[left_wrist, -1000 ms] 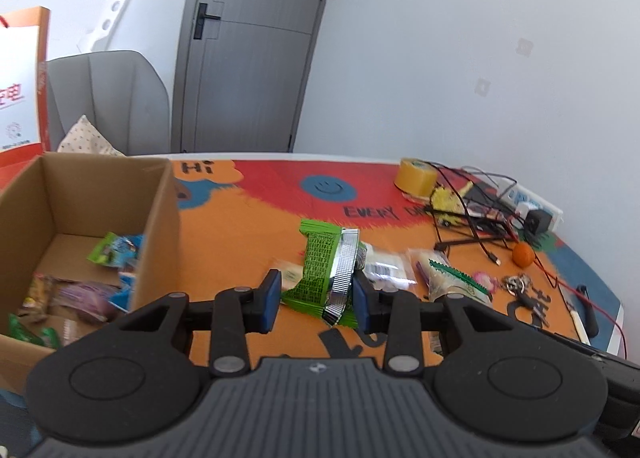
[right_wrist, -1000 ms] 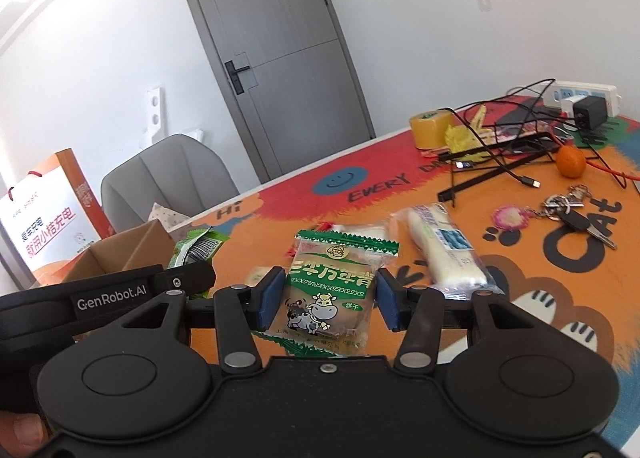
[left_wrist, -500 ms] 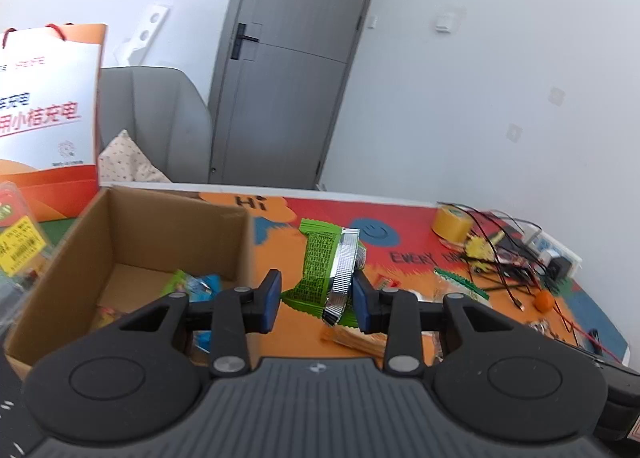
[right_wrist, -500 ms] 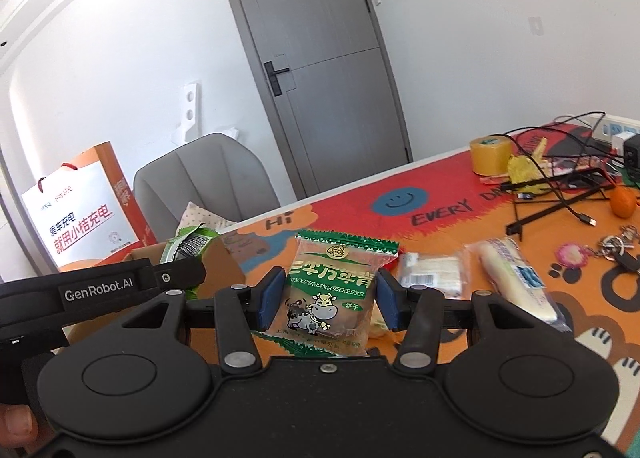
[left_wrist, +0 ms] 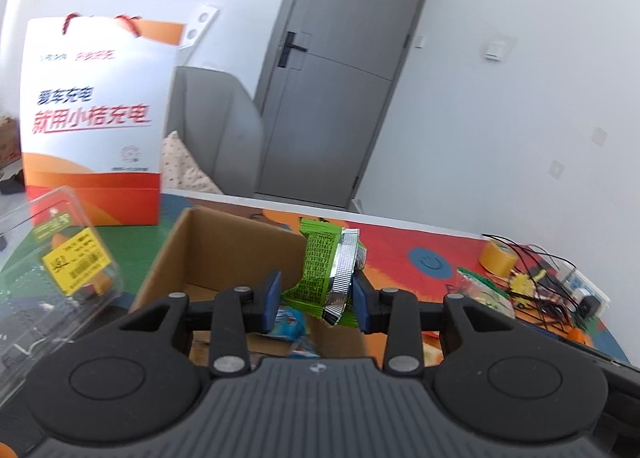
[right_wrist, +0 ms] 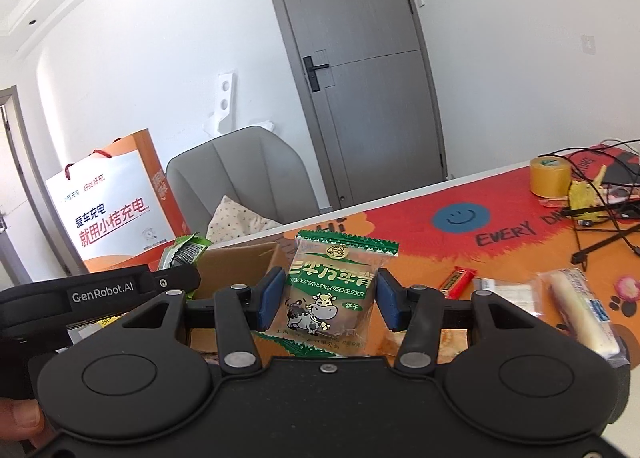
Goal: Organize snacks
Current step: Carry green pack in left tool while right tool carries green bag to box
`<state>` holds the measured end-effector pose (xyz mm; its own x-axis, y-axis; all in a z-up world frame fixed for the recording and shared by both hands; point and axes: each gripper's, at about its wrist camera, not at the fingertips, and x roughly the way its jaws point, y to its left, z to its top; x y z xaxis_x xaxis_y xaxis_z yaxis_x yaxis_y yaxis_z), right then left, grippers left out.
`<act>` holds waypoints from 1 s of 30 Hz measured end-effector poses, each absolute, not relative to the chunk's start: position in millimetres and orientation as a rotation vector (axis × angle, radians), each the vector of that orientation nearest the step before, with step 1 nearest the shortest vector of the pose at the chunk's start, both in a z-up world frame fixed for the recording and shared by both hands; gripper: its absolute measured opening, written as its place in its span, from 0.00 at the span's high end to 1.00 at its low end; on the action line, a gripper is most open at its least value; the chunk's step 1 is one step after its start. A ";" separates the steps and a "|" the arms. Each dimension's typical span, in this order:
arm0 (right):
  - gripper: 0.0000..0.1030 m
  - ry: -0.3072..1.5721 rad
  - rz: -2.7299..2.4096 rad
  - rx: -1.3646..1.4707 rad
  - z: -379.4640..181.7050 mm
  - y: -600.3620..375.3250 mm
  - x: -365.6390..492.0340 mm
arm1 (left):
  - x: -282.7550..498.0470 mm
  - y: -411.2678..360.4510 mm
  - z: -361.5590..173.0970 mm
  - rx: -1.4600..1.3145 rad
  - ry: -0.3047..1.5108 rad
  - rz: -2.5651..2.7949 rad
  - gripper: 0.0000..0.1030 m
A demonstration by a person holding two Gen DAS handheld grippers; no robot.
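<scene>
My left gripper (left_wrist: 316, 296) is shut on a bright green snack packet (left_wrist: 324, 270) with a silver crimped edge, held above the open cardboard box (left_wrist: 224, 246). Blue wrappers (left_wrist: 290, 320) lie inside the box. My right gripper (right_wrist: 326, 300) is shut on a clear biscuit packet (right_wrist: 332, 294) with green print and a cartoon cow, held upright just right of the cardboard box (right_wrist: 240, 262). In the right wrist view the left gripper's body and its green packet (right_wrist: 186, 252) show at the left. Loose snacks remain on the mat: a red bar (right_wrist: 458, 282), a white stick packet (right_wrist: 580, 308).
An orange-and-white paper bag (left_wrist: 96, 122) stands behind the box, and a clear plastic clamshell (left_wrist: 52, 278) lies at its left. A grey chair (right_wrist: 240, 174) and a door are beyond the table. A tape roll (right_wrist: 550, 176) and tangled cables (right_wrist: 600, 214) sit at the far right.
Both grippers have swung left with their packets still held. The box now lies right under the left gripper, and the paper bag has come into full view.
</scene>
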<state>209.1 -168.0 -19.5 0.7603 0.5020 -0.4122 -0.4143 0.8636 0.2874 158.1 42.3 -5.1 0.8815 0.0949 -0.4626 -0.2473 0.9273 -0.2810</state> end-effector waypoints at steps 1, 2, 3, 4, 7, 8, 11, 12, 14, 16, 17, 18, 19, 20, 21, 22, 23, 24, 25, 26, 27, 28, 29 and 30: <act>0.52 0.502 0.507 0.179 -19.2 -163.7 209.8 | 157.6 47.5 -6.1 -0.350 0.462 0.190 0.65; 0.52 0.504 0.513 0.174 -18.9 -159.2 210.0 | 157.1 52.4 -7.1 -0.355 0.462 0.196 0.65; 0.52 0.505 0.519 0.170 -18.6 -155.0 210.7 | 156.7 57.4 -8.0 -0.359 0.462 0.202 0.65; 0.52 0.507 0.525 0.166 -18.5 -150.8 211.2 | 156.7 61.6 -9.1 -0.363 0.464 0.209 0.65; 0.52 0.512 0.544 0.156 -18.3 -139.3 212.7 | 156.8 73.7 -12.1 -0.380 0.470 0.223 0.66; 0.52 0.514 0.550 0.152 -18.4 -135.5 213.3 | 157.4 77.7 -13.4 -0.384 0.473 0.228 0.66; 0.52 0.521 0.563 0.141 -19.2 -123.4 214.7 | 159.4 87.1 -19.2 -0.397 0.488 0.244 0.67; 0.52 0.524 0.568 0.139 -19.8 -120.1 215.0 | 160.1 89.9 -21.2 -0.402 0.493 0.246 0.67; 0.52 0.528 0.576 0.130 -20.7 -113.6 215.4 | 161.4 94.7 -25.0 -0.409 0.502 0.250 0.68; 0.52 0.533 0.581 0.124 -21.6 -108.5 215.9 | 162.7 98.6 -28.4 -0.415 0.508 0.252 0.69; 0.52 0.536 0.584 0.122 -22.0 -106.0 216.2 | 163.5 100.3 -29.7 -0.417 0.510 0.254 0.69; 0.52 0.537 0.585 0.118 -22.4 -104.0 216.4 | 164.3 101.9 -31.3 -0.420 0.510 0.250 0.80; 0.52 0.538 0.586 0.115 -22.6 -102.2 216.6 | 165.7 103.1 -33.2 -0.425 0.519 0.246 0.81; 0.52 0.540 0.586 0.114 -22.9 -100.5 217.0 | 166.4 104.6 -34.9 -0.434 0.523 0.244 0.81; 0.52 0.542 0.586 0.112 -23.3 -98.8 217.5 | 167.9 105.8 -36.0 -0.433 0.527 0.248 0.81; 0.52 0.543 0.586 0.111 -23.5 -97.5 217.8 | 168.5 106.7 -37.0 -0.434 0.528 0.250 0.80; 0.52 0.544 0.587 0.109 -23.7 -96.1 217.8 | 168.7 107.9 -38.1 -0.442 0.531 0.249 0.80; 0.52 0.545 0.588 0.107 -23.7 -94.8 217.8 | 168.9 109.1 -38.7 -0.451 0.534 0.247 0.80; 0.52 0.547 0.588 0.106 -23.9 -93.6 217.9 | 168.9 109.9 -38.6 -0.454 0.533 0.246 0.80; 0.52 0.548 0.589 0.105 -23.9 -92.3 217.9 | 167.8 109.1 -37.5 -0.448 0.528 0.244 0.79; 0.52 0.548 0.592 0.103 -23.8 -90.7 218.0 | 167.0 108.8 -36.4 -0.445 0.524 0.242 0.78; 0.52 0.549 0.594 0.102 -23.8 -88.8 218.2 | 166.6 109.9 -35.4 -0.450 0.523 0.243 0.78; 0.52 0.550 0.598 0.102 -23.6 -87.0 218.2 | 166.2 111.7 -34.5 -0.461 0.523 0.248 0.77; 0.52 0.551 0.601 0.102 -23.7 -84.9 218.7 | 165.4 113.6 -33.6 -0.470 0.524 0.251 0.76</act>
<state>218.7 -84.9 -23.7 0.6857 0.5620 -0.4626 -0.5089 0.8245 0.2473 165.4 113.6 -33.6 0.8391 0.1112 -0.5325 -0.3458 0.8647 -0.3644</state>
